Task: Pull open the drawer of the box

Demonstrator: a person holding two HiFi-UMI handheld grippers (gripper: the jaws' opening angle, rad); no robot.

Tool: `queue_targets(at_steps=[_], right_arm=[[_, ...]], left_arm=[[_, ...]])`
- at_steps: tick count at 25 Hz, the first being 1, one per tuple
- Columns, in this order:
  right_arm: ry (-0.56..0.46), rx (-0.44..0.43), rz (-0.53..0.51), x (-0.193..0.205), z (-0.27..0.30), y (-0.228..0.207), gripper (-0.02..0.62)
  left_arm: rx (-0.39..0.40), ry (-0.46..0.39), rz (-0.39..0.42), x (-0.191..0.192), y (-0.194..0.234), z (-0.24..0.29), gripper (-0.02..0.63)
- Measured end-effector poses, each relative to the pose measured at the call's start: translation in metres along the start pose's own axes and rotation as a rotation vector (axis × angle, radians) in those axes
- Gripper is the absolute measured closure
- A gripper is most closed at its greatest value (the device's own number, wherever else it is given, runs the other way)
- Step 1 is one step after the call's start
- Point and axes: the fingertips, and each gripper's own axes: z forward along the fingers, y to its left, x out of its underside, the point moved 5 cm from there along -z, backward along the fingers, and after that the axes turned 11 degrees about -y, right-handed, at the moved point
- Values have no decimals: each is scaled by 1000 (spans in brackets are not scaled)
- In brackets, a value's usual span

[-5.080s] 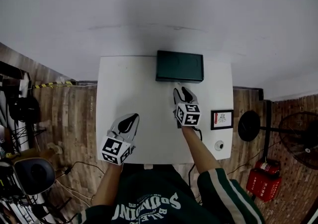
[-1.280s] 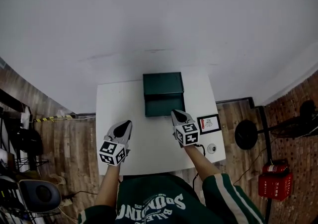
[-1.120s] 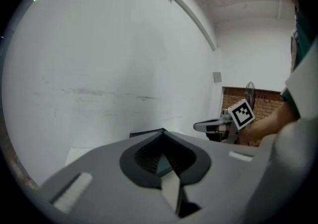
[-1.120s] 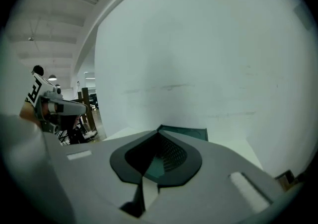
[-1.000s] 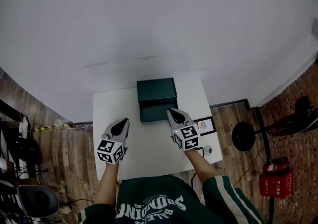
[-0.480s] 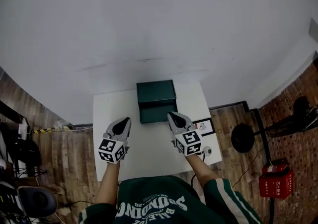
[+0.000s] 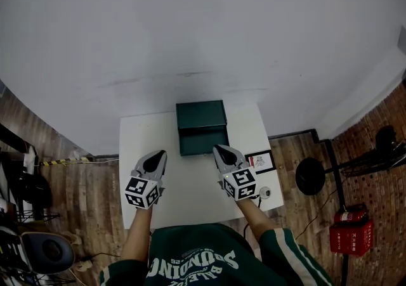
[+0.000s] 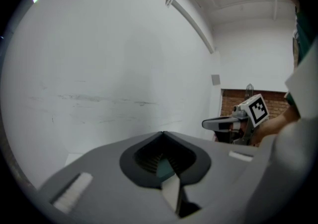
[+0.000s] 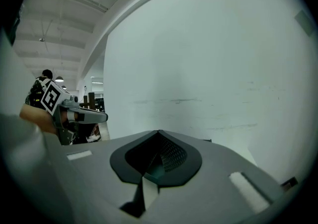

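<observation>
Drawer (image 7: 203, 143) juts from the box (image 7: 201, 114) toward the table's (image 7: 147, 142) near edge.

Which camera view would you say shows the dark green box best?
The head view: the whole box is seen from above on the white table. Both gripper views face the wall and show nothing clear of it.

Your white table (image 7: 136, 145) is carrying the green box (image 7: 201, 115) just ahead of your right gripper (image 7: 219, 149). A framed card (image 7: 261, 162) and a small round disc (image 7: 264, 192) are lying to that gripper's right.
</observation>
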Motion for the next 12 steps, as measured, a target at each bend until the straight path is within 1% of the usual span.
queue_targets(at_steps=[12], right_arm=[[4,9,15,1,1,1,594]], left_arm=[[9,18,3,1,1,-3,552]])
